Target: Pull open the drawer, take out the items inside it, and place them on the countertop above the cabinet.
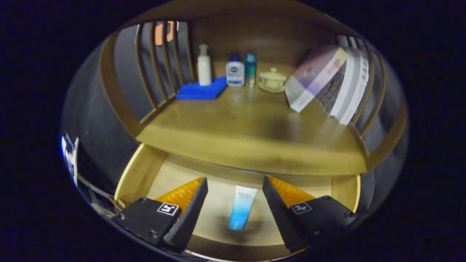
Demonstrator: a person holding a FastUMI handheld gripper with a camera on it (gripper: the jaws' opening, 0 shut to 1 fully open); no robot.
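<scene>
Wooden cabinetry is seen from the gripper view; the countertop (251,127) is left bare across its front and middle, so room for set-down is judged ample; its back edge is lined with a pump bottle (204,65) standing on a folded blue cloth (202,91), a white bottle (235,71), a teal can (250,69) and a lidded cup (272,79); books (327,82) are leaned against the slatted side. Below, the drawer (140,174) is already pulled out; a blue-and-white tube (241,207) is laid flat on its floor. The gripper (235,203) is held above with fingers spread wide, the tube framed between them but untouched, presumably lined up for a descent.
</scene>
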